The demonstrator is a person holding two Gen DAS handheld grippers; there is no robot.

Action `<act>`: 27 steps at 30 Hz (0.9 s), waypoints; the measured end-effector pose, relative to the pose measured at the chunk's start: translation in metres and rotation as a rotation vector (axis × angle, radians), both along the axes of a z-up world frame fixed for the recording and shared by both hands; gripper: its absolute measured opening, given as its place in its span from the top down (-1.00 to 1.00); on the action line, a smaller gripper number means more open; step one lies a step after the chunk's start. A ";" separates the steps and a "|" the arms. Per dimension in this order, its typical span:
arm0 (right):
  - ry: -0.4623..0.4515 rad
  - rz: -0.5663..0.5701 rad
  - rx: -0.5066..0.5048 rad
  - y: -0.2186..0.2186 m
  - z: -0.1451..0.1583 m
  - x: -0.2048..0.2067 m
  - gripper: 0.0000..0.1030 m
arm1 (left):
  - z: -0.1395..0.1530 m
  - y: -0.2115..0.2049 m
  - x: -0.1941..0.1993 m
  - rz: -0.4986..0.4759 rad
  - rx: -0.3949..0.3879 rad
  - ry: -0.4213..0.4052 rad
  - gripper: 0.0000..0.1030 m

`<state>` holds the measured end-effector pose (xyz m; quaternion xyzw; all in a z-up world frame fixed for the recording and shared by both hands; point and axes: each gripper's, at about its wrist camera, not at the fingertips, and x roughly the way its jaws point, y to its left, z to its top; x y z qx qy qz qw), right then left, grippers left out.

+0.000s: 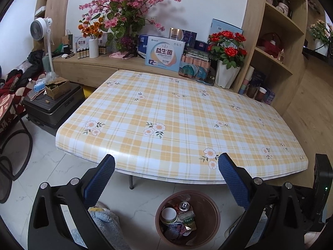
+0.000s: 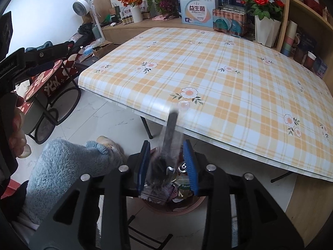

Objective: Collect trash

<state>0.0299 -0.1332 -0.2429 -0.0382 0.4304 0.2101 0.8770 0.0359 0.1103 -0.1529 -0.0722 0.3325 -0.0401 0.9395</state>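
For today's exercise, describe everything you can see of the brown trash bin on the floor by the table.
The trash bin is round, brown and open-topped, apparently plastic, standing upright on the pale tiled floor just off the near edge of the checked table. It is well filled: a drink can with its pull-tab top up, a white cup or lid, and crumpled wrappers. In the right wrist view, it sits directly beneath the right tongs, partly hidden by them.

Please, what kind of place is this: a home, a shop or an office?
Most likely a lived-in room of a home. A folding table under a plaid floral cover stands before wooden shelves with artificial flowers; a standing fan and a suitcase sit beside it.
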 end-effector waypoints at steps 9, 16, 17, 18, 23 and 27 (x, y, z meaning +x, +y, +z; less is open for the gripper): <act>-0.112 -0.083 -0.004 -0.009 0.029 0.003 -0.89 | 0.005 0.000 -0.004 0.001 0.023 -0.018 -0.89; -0.192 -0.132 -0.042 -0.019 0.067 0.009 -0.89 | 0.021 -0.015 -0.002 -0.017 0.076 -0.059 -0.89; -0.201 -0.142 -0.046 -0.021 0.073 0.009 -0.89 | 0.025 -0.018 -0.002 -0.021 0.085 -0.069 -0.89; -0.211 -0.151 -0.045 -0.024 0.080 0.010 -0.89 | 0.029 -0.020 -0.002 -0.026 0.091 -0.079 -0.89; -0.270 -0.180 -0.026 -0.035 0.113 0.008 -0.89 | 0.054 -0.032 -0.001 -0.061 0.105 -0.134 -0.89; -0.319 -0.209 -0.005 -0.046 0.144 0.007 -0.89 | 0.080 -0.045 -0.002 -0.085 0.135 -0.193 -0.89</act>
